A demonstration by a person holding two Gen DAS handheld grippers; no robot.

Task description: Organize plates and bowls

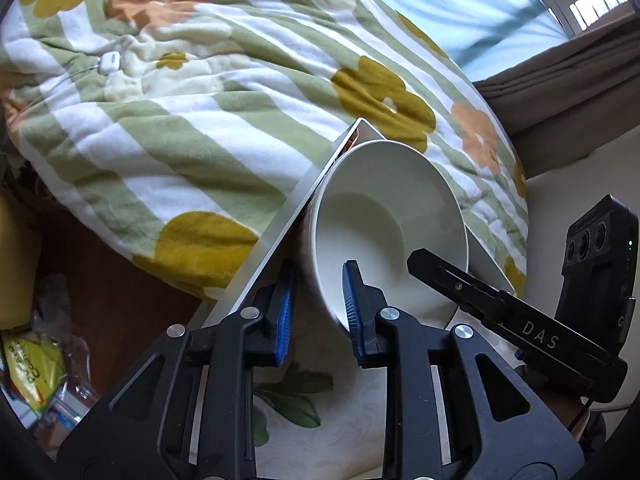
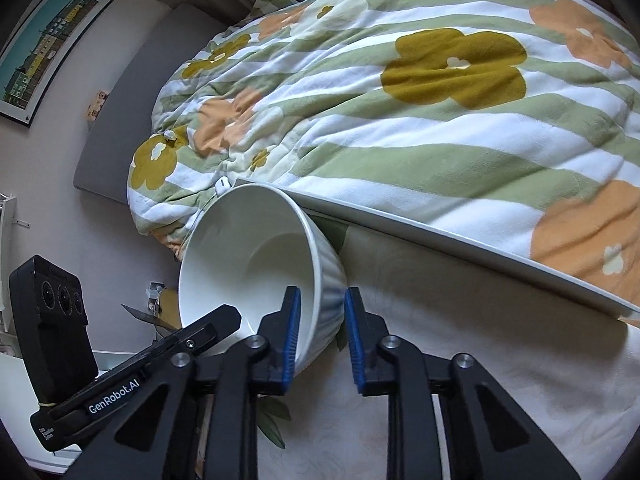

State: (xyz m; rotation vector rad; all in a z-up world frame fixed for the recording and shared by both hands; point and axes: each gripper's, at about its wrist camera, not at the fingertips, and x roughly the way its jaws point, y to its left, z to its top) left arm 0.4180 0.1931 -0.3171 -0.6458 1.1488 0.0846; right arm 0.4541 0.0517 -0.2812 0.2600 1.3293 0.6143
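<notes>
A white ribbed bowl (image 1: 384, 208) (image 2: 248, 256) stands tilted on its side over a table with a leaf-patterned cloth (image 2: 460, 320). My left gripper (image 1: 318, 308) is shut on the bowl's wall, one blue pad inside and one outside. My right gripper (image 2: 322, 336) is shut on the opposite wall in the same way. In the left wrist view a black finger (image 1: 448, 280) of the right gripper reaches the bowl's rim from the right. In the right wrist view a finger (image 2: 200, 332) of the left gripper lies at the rim from the left.
The table's white raised edge (image 1: 280, 224) (image 2: 440, 232) runs just behind the bowl. Beyond it a striped flowered quilt (image 1: 200, 120) (image 2: 400, 120) lies on a bed. Snack bags (image 1: 36, 376) lie low at the left. A framed picture (image 2: 48, 52) hangs on the wall.
</notes>
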